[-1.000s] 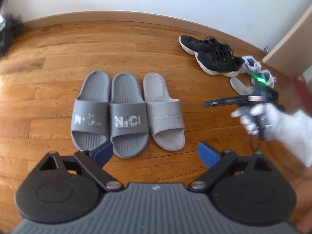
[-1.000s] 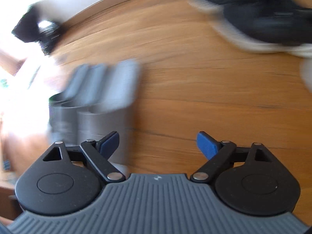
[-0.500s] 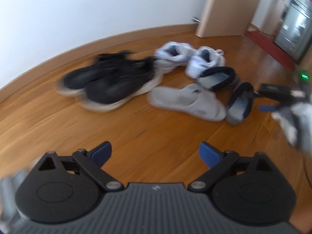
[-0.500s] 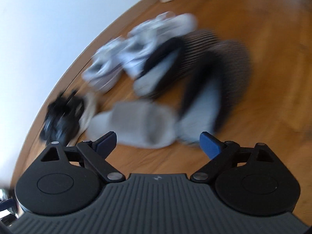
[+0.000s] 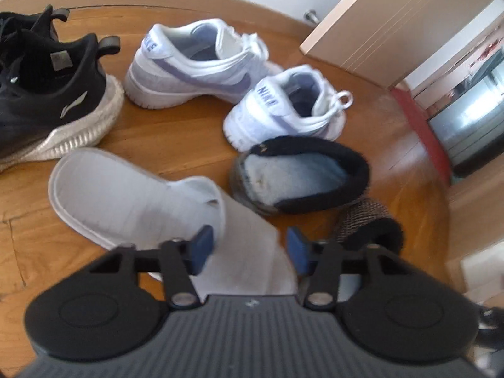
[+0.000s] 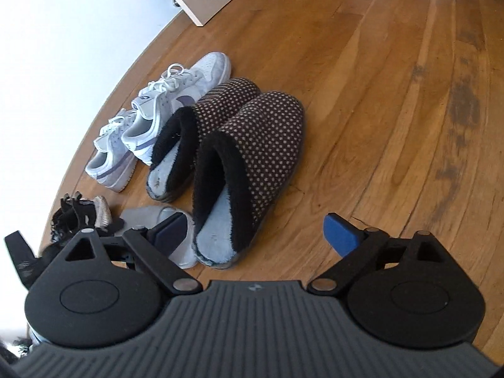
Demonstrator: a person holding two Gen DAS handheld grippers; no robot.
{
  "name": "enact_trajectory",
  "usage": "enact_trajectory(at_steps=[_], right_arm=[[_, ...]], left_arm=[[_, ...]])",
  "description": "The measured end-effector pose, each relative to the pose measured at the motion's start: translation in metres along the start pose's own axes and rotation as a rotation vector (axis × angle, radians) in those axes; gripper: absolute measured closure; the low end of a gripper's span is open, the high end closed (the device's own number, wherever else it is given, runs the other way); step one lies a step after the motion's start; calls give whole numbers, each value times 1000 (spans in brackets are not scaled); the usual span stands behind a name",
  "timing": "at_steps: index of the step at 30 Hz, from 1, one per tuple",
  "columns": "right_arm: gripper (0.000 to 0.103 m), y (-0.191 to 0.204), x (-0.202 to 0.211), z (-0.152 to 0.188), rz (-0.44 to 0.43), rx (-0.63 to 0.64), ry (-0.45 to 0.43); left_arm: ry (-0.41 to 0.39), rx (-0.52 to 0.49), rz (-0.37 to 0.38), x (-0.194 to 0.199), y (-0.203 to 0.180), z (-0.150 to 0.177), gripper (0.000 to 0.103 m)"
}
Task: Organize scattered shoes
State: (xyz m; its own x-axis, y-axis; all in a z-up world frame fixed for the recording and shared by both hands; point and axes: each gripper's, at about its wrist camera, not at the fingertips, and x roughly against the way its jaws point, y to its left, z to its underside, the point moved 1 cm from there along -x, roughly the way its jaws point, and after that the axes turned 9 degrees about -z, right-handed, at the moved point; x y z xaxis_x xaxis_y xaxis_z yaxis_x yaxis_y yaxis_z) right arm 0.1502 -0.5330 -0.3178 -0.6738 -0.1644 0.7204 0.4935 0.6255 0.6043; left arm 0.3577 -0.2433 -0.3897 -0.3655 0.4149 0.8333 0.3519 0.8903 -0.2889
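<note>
The left gripper (image 5: 249, 250) points steeply down at the pale grey slide (image 5: 126, 195), which lies flat on the wooden floor (image 5: 176, 138). Its jaws are closing and straddle the slide's strap. The blue pads (image 5: 201, 249) sit at the strap's two edges and seem to clamp it, though blur there makes the contact hard to confirm.

The right gripper (image 6: 255, 233) also tilts steeply down, just right of the slide (image 6: 148, 214). Its jaws are spread wide and hold nothing. The heel of the nearer dotted slipper (image 6: 252, 157) lies between its pads without touching them.

In the right wrist view, that slipper stands right beside the slide's toe end. The second dotted slipper (image 6: 204, 126) stands alongside it, a little farther from the slide. The white trainers (image 5: 201, 63) lie beyond the slide, near each other and toes pointing away. The black trainer (image 5: 47, 94) sits just beyond the slide's heel end, to the left in the left wrist view. A door (image 5: 378, 25) stands well beyond the slide.
</note>
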Motion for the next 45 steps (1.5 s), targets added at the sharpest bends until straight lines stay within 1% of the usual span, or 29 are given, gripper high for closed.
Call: enact_trajectory(at_steps=[2,3,4,7,8,10,11,12,13,14,16,17,19,20,22,23,25,27,29,30,31,32,33,36,38,40,42,43,45], right_arm=[[8,3,0,2,-16,26,12],[8,6,0,4,-23,47,20],[8,10,-1,6,-34,72,31],[6,25,-8,15,-79,157,61],[0,36,-12,22,-111,231,78],[0,62,-21,41,-161,424,114],[0,75,-28,51,-170,525,133],[0,88,-35,61,-178,626,151],[1,102,-43,72,-193,732,171],[1,115,-51,85,-213,842,191],[1,142,-73,111,-244,1075,247],[1,152,-84,121,-247,1173,270],[1,174,-113,136,-227,1353,287],[1,181,-125,140,-216,1397,298],[1,196,-163,139,-202,1380,363],[1,201,-178,137,-194,1355,383],[0,206,-208,135,-159,1312,419],[0,200,-232,138,-110,1251,487],[0,199,-242,142,-88,1242,483],[0,199,-246,147,-62,1219,480],[5,201,-248,152,-39,1199,481],[11,204,-248,155,-31,1192,482],[13,210,-247,160,-34,1152,502],[16,234,-242,184,-91,1012,566],[17,249,-241,206,-101,983,585],[17,277,-240,252,-103,989,632],[17,297,-240,286,-82,1004,648],[17,314,-244,308,-53,986,654],[17,332,-250,331,5,961,650]], left_arm=[[44,-10,8,3,3,2,96],[45,-29,0,5,0,3,96],[45,-86,-20,13,-3,8,97],[47,-176,0,32,-7,13,97],[32,-197,-3,38,-5,17,97],[30,-252,-43,45,0,27,93],[41,-277,-73,46,4,32,87],[60,-264,-99,45,9,32,72],[75,-233,-119,51,17,35,61],[87,-201,-135,59,26,38,58],[58,-138,-127,95,45,43,46],[40,-113,-125,115,54,46,43],[28,-139,-152,163,70,55,42],[37,-170,-178,181,75,58,42],[79,-235,-225,225,87,69,42],[101,-246,-228,240,91,73,42],[162,-256,-234,300,111,90,42],[164,-240,-263,346,126,100,41],[125,-207,-296,391,144,111,34],[85,-171,-313,415,156,118,26],[44,-128,-328,431,167,125,22],[0,-77,-346,446,180,133,22],[-46,-4,-371,461,200,147,22],[-78,71,-420,465,228,164,22],[-94,107,-456,466,242,171,22],[-98,154,-474,473,259,180,22],[-107,186,-466,481,268,186,22],[-114,194,-459,484,271,188,22],[-117,202,-452,488,274,189,22]])
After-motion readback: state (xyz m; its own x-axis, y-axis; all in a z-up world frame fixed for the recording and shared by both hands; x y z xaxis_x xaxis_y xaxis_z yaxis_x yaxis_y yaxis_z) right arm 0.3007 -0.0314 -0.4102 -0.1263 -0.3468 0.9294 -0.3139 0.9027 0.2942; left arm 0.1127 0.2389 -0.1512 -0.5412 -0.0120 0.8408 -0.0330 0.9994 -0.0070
